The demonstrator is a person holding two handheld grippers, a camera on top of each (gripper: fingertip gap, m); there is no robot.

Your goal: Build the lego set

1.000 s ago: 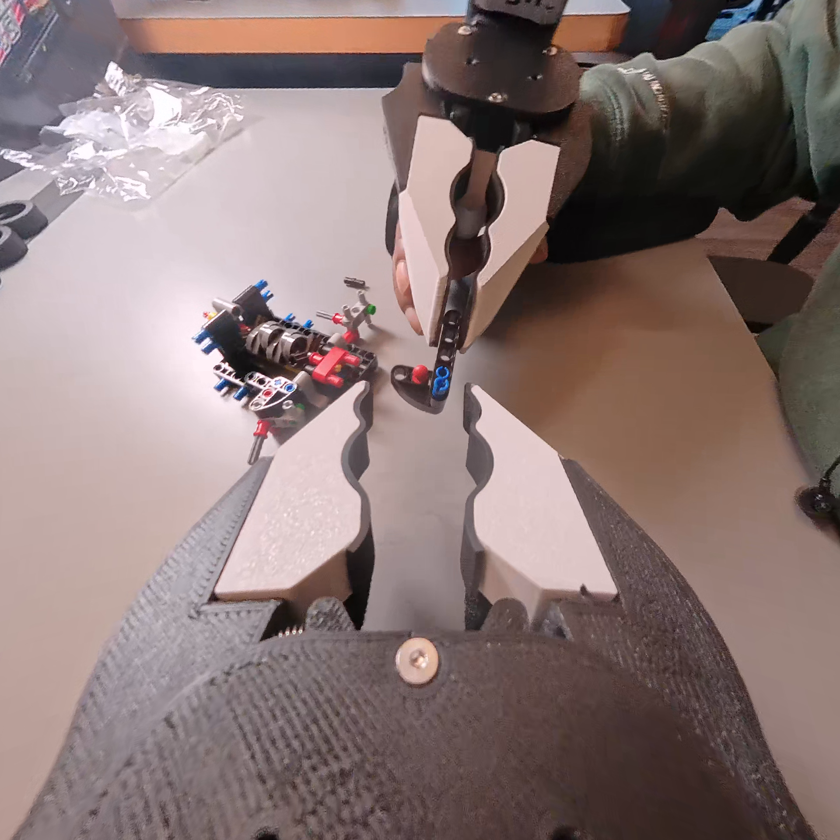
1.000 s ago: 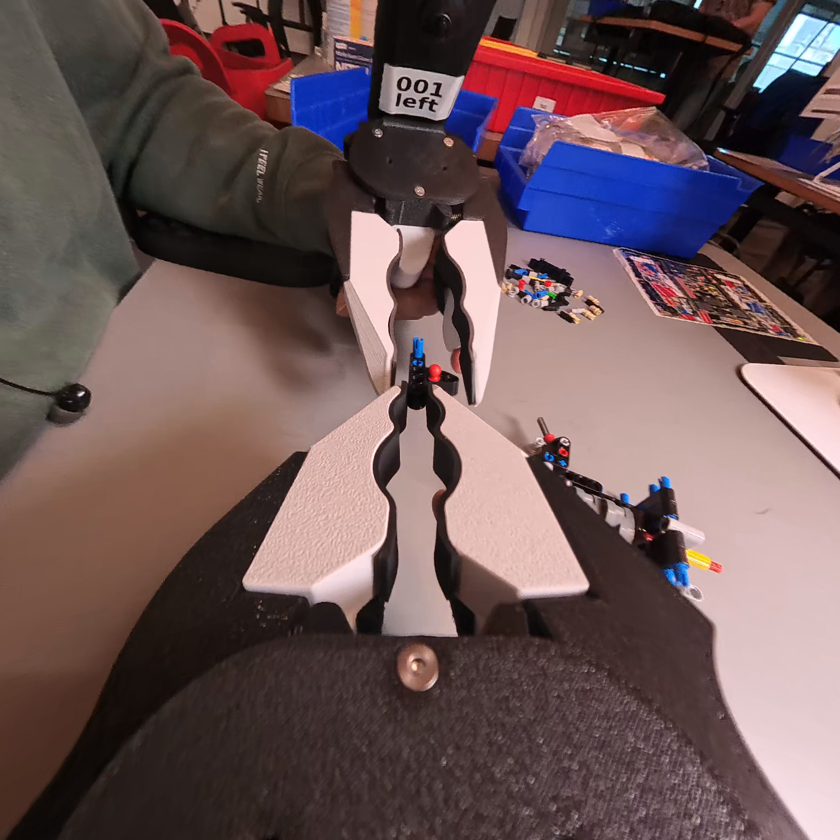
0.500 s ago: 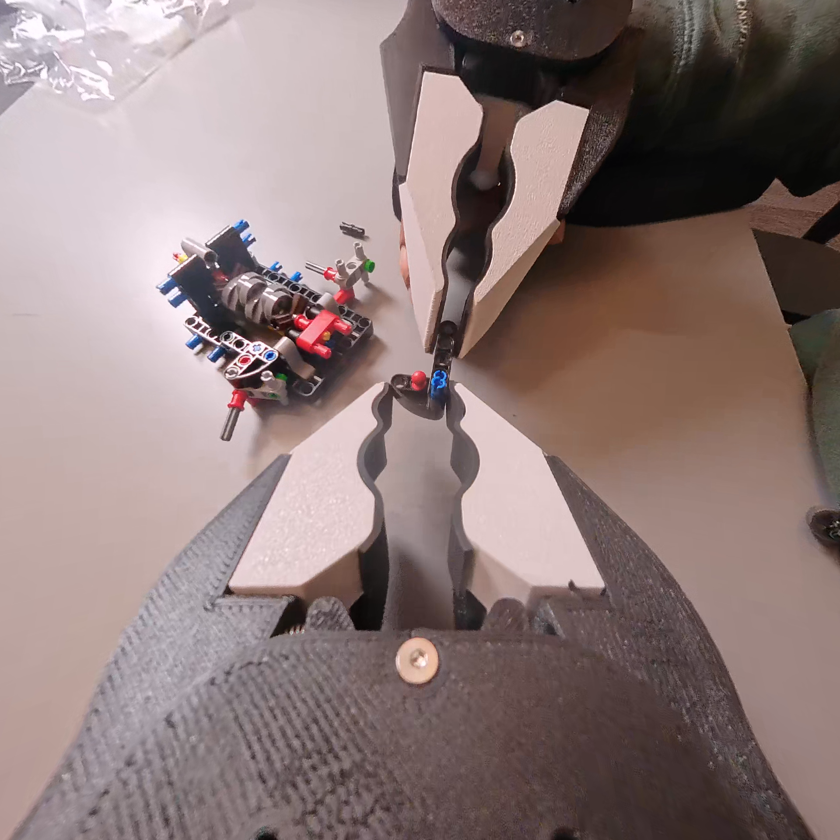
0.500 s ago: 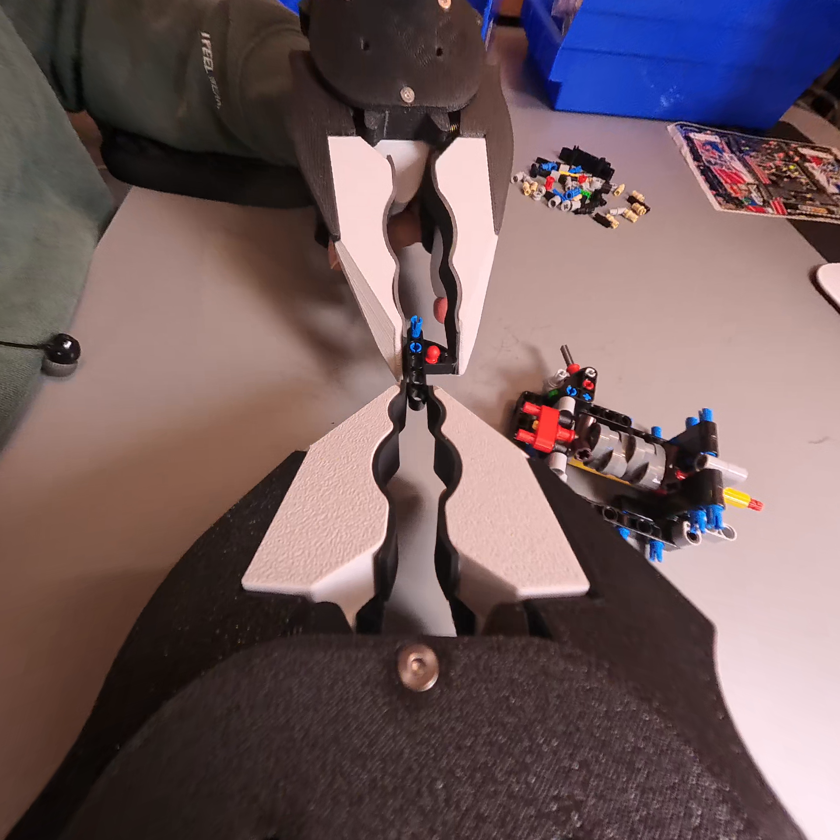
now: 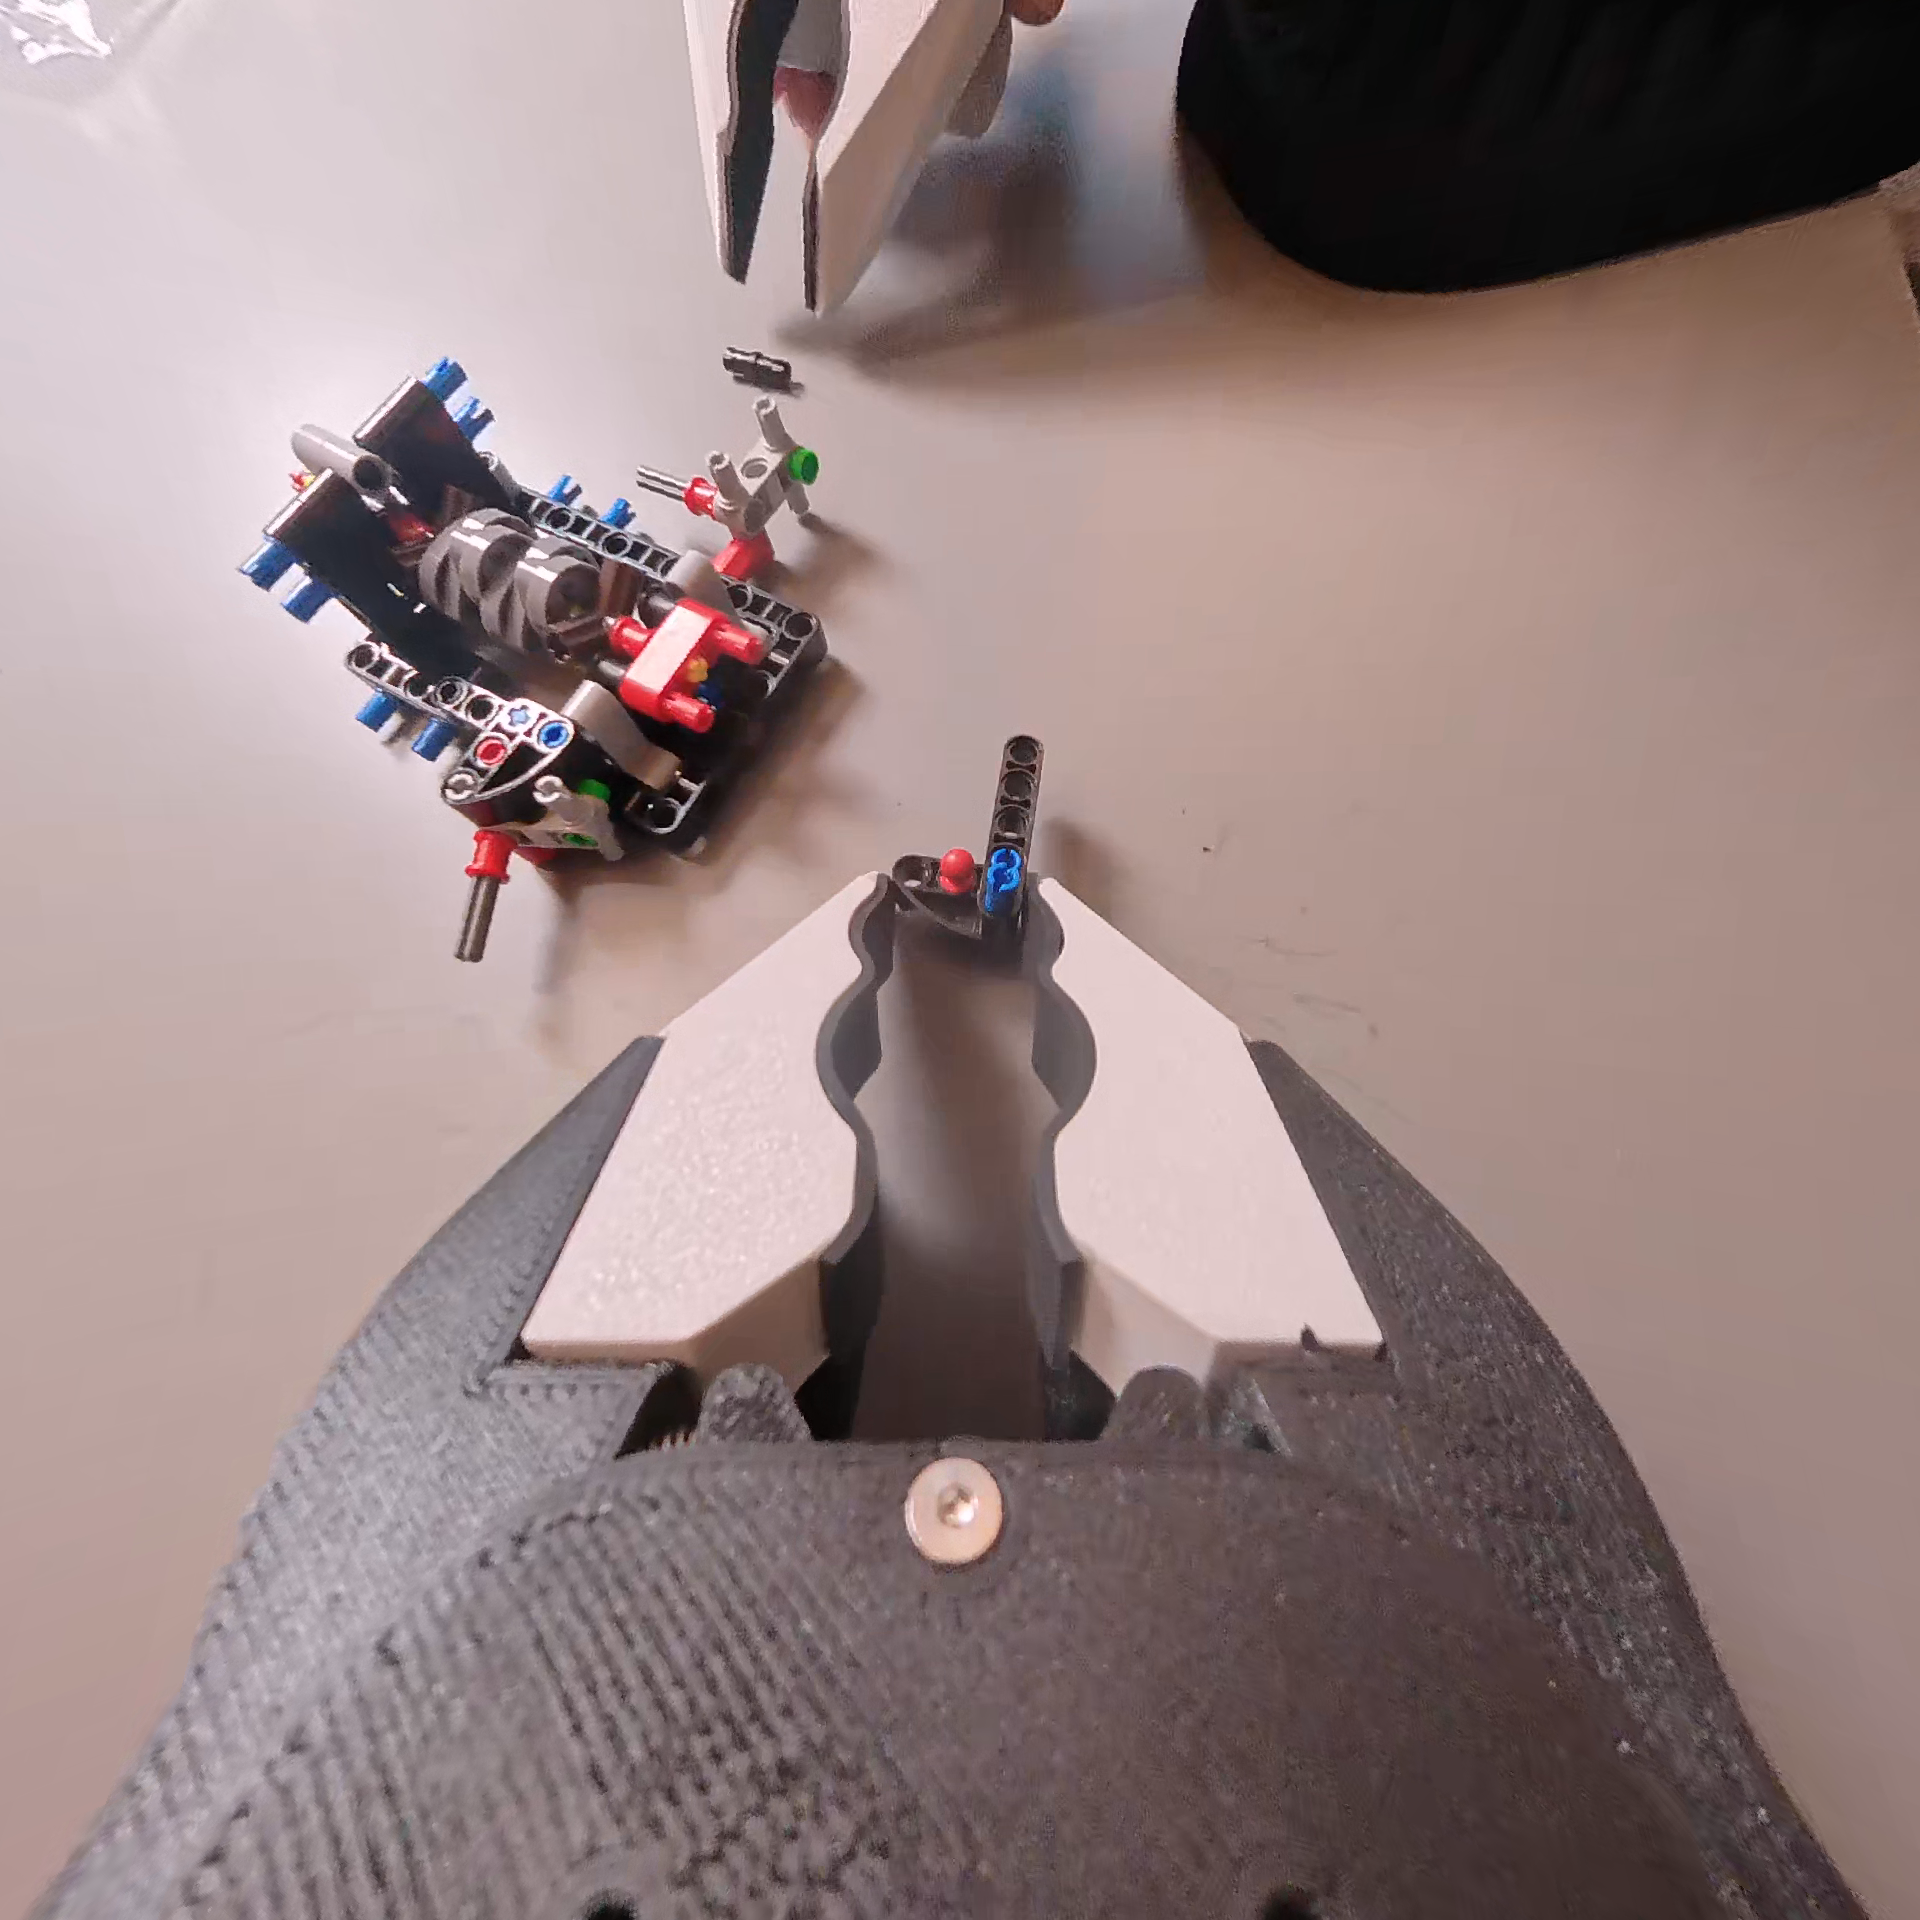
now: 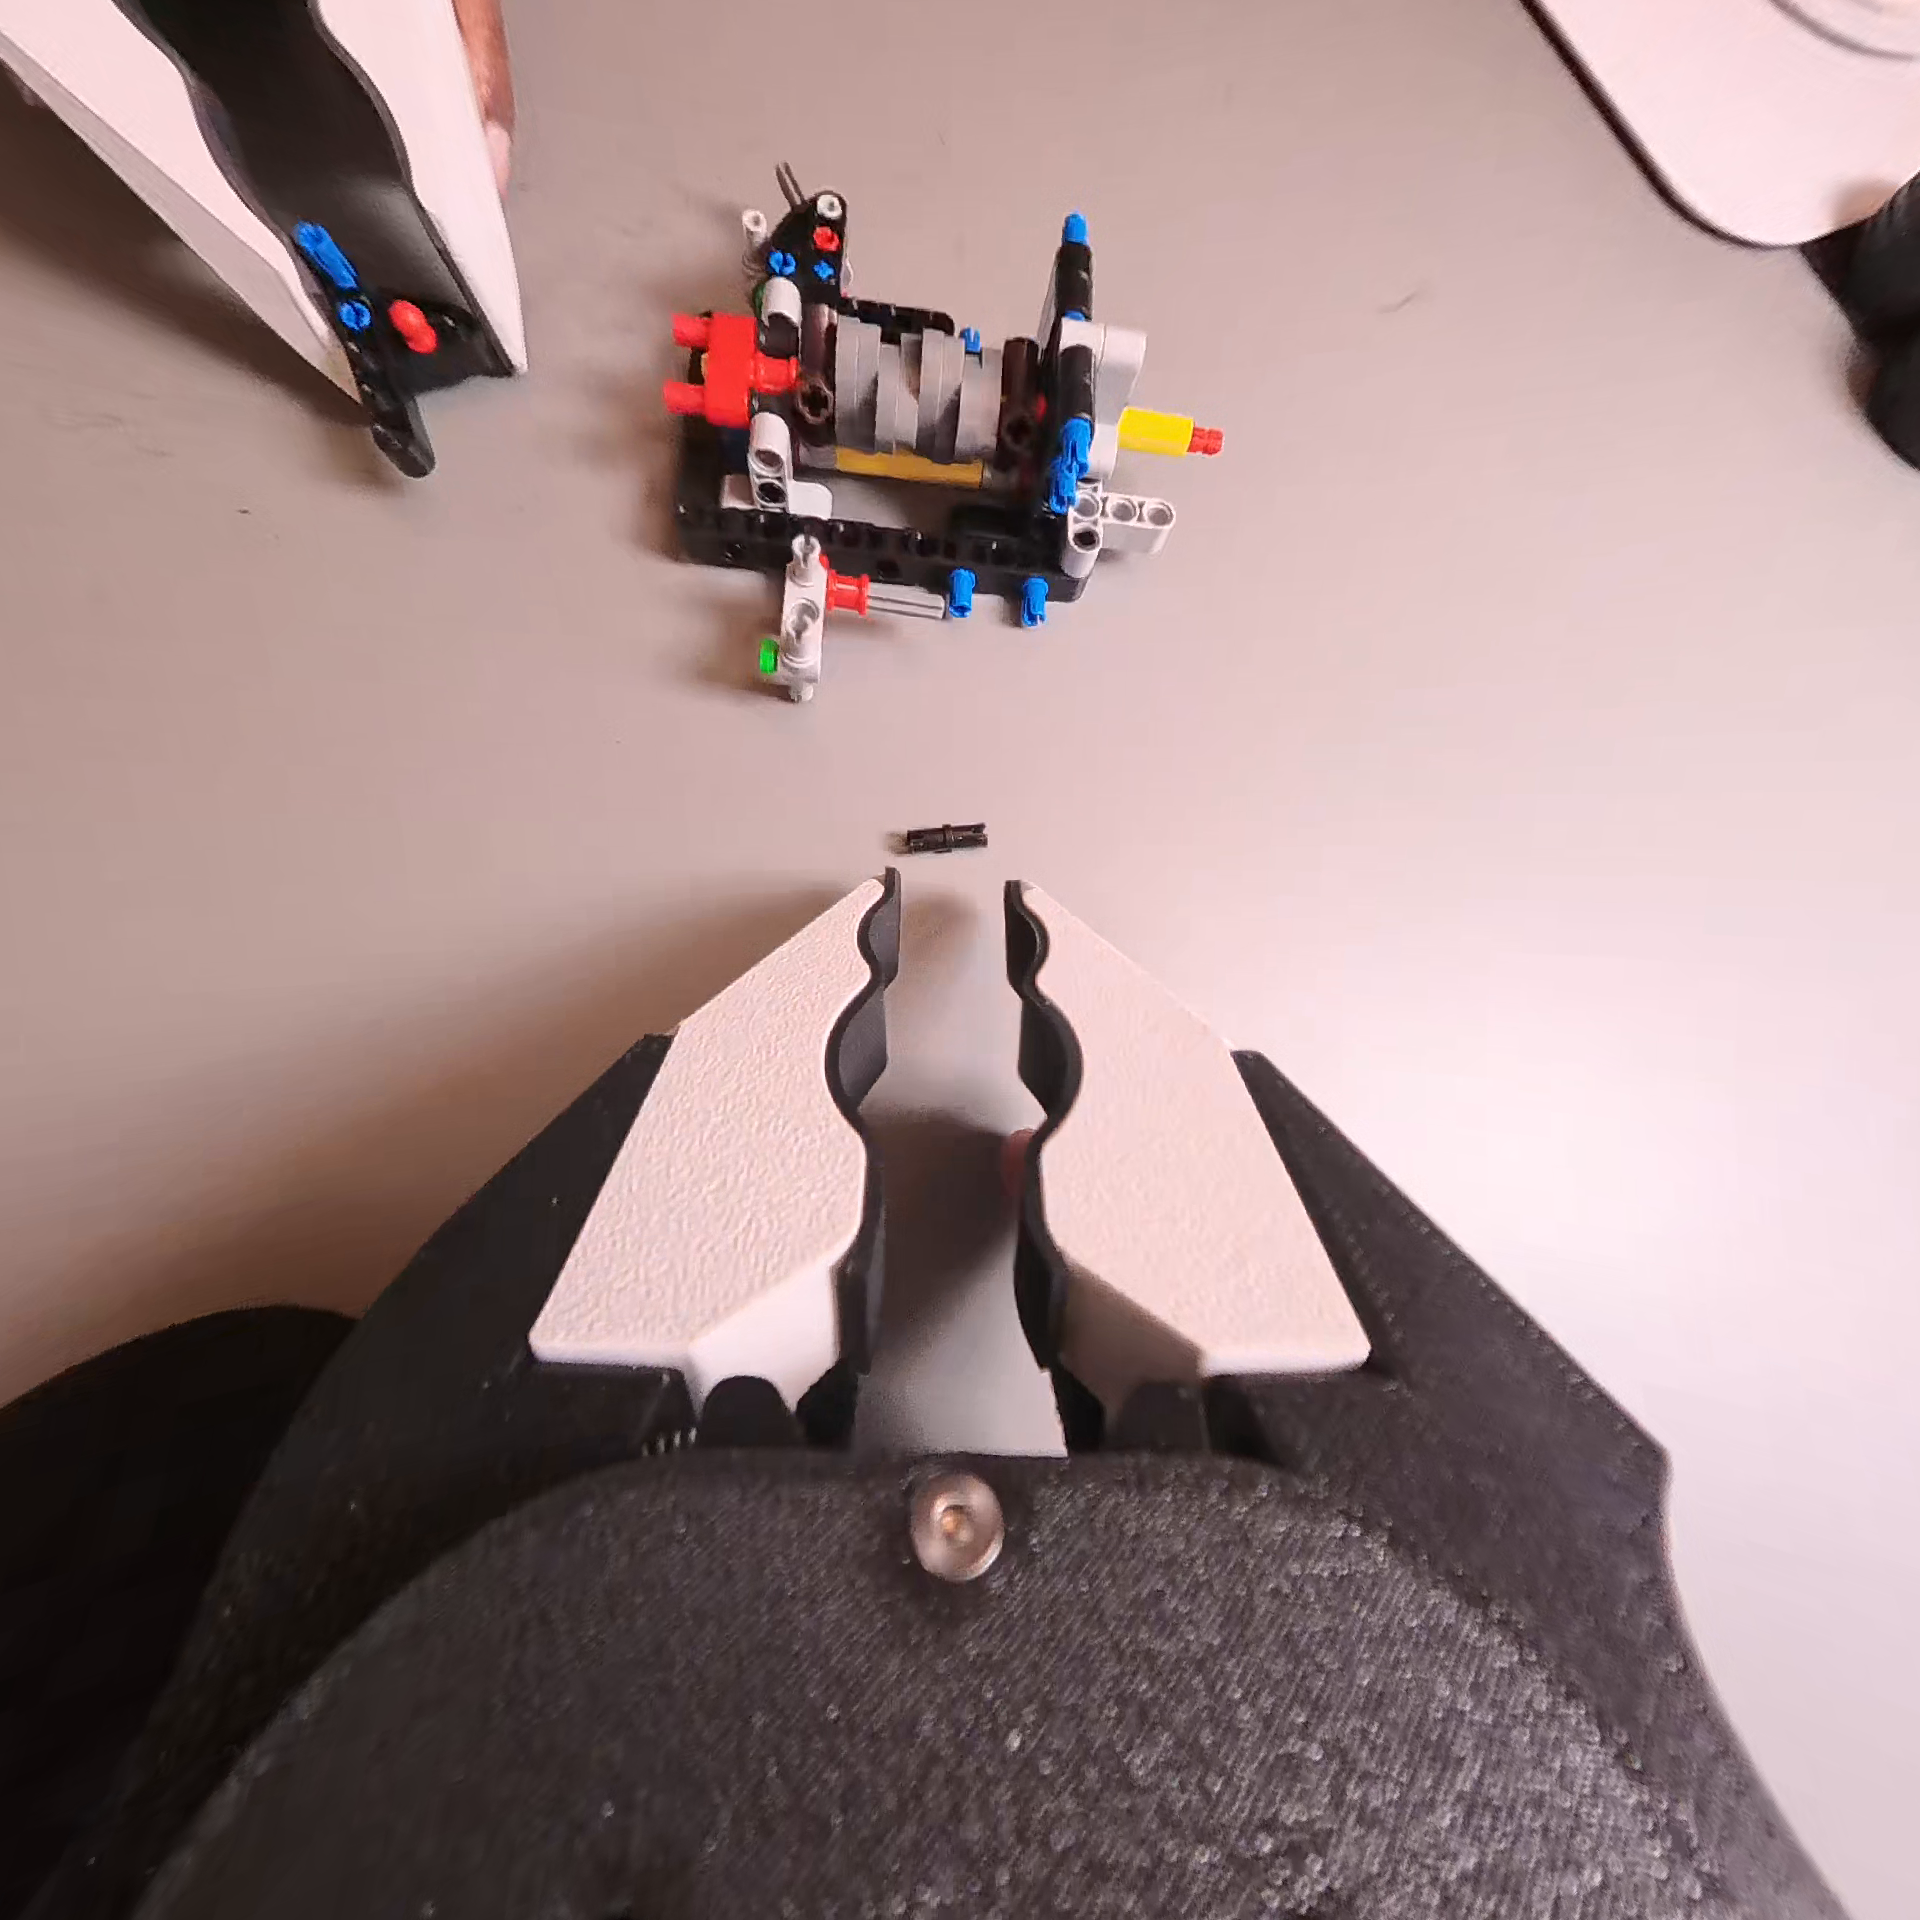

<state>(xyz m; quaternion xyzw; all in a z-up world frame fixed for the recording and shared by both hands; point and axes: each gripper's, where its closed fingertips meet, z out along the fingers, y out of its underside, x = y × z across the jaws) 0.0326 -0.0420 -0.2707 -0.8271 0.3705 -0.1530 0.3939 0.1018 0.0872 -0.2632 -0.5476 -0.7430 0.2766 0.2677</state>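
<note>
My left gripper (image 5: 961, 899) is shut on a small black beam piece (image 5: 1010, 821) with a red ball pin and blue pins, held just above the grey table; it also shows in the right wrist view (image 6: 390, 348). My right gripper (image 6: 951, 894) is open and empty, its tips just short of a small black pin (image 6: 945, 837) lying on the table. That pin (image 5: 756, 366) and the right gripper (image 5: 774, 260) also show in the left wrist view. The half-built lego chassis (image 5: 540, 644) (image 6: 904, 416) lies on the table beyond the pin.
A small grey connector with a green pin and a red bush (image 5: 753, 488) (image 6: 800, 629) lies against the chassis. A white object (image 6: 1745, 114) and something black (image 6: 1886, 301) sit at the far right. A dark sleeve (image 5: 1538, 135) rests at the table's far side. My hands' fingertips stand some 15 centimetres from each other.
The right gripper let go of the black beam piece, opened and moved over to the loose black pin. The left gripper closed on the piece and now holds it alone.
</note>
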